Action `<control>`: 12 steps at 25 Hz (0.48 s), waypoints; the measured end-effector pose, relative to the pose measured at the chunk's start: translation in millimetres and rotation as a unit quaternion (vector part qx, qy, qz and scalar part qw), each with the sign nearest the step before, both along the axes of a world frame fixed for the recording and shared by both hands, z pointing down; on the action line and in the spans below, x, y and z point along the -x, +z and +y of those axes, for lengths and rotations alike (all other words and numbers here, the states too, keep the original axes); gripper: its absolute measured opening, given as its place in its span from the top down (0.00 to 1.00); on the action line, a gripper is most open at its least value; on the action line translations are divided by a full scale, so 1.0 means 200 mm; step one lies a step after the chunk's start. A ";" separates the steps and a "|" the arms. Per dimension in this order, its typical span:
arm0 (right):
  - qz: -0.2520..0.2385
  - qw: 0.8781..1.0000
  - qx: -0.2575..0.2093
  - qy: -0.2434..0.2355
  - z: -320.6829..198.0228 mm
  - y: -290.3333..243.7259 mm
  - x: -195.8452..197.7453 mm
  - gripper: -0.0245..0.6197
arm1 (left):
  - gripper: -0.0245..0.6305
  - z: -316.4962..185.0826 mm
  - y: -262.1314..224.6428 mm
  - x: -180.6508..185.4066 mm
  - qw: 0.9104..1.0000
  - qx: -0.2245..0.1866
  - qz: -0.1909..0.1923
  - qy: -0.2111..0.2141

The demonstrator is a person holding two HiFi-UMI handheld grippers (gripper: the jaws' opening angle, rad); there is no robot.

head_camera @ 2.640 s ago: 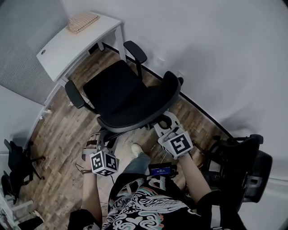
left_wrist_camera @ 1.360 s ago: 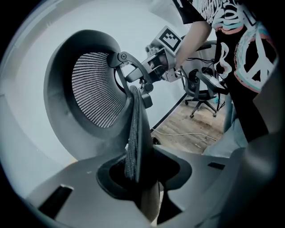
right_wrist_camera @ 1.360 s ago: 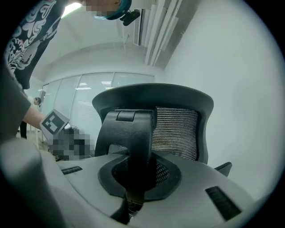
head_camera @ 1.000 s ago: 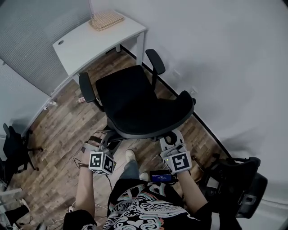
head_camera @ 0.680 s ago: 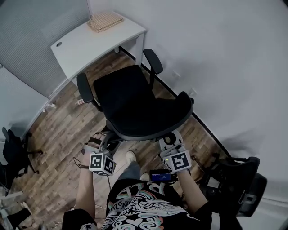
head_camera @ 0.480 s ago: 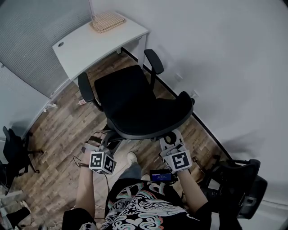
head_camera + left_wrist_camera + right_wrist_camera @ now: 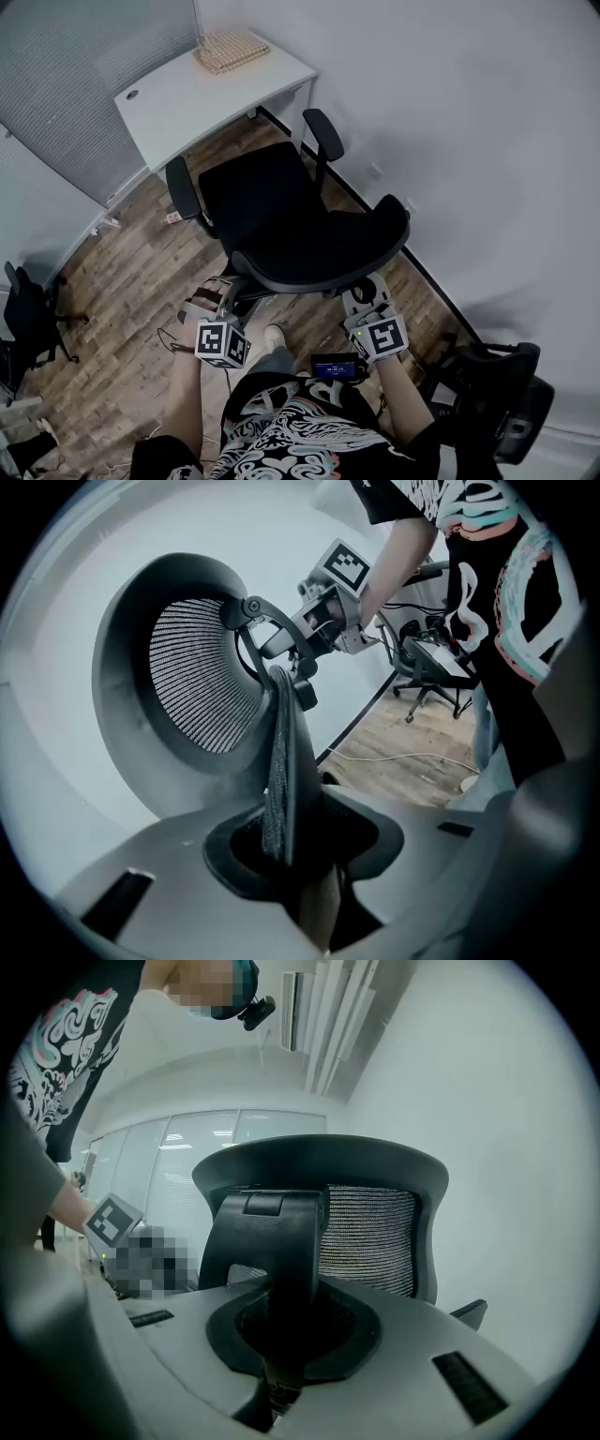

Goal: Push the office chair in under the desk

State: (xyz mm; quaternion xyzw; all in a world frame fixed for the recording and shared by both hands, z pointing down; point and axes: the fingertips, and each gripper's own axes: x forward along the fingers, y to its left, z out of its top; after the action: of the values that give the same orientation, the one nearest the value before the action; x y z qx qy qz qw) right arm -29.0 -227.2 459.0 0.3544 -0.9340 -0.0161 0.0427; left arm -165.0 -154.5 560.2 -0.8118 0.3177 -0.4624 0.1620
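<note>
Left gripper [image 7: 230,300] clamped on the office chair [image 7: 281,216] at its backrest rim, right gripper [image 7: 361,293] on the rear bracket. The chair has rolled slightly nearer the desk [image 7: 187,89] (seat just short of it, not under). More pushing needed, I judge.

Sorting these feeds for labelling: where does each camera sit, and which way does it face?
Head view: on the person's head, facing steeply down at office chair and desk; shows shirt, forearms, left gripper, right gripper.
Left gripper view: on that gripper, along jaws clamping the backrest edge; shows shirt, right arm.
Right gripper view: on that gripper, along jaws clamping the rear bracket; shows shirt, left arm.
Shared: both gripper views show the mesh backrest and the opposite gripper.
</note>
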 end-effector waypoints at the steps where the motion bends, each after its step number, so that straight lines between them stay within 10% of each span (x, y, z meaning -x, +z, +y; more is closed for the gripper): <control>1: 0.000 1.000 0.000 -0.002 -0.01 0.00 0.00 0.89 | 0.75 0.00 0.00 -0.01 1.000 -0.001 0.000 -0.001; 12: -0.001 1.000 0.006 -0.021 -0.10 0.00 -0.03 0.89 | 0.76 -0.06 0.01 -0.04 1.000 -0.008 -0.003 -0.012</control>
State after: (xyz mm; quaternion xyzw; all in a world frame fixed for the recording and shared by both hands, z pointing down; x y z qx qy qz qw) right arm -23.8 -247.8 459.9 0.3345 -0.9413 -0.0108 0.0441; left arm -157.0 -166.7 562.2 -0.8051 0.3305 -0.4645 0.1637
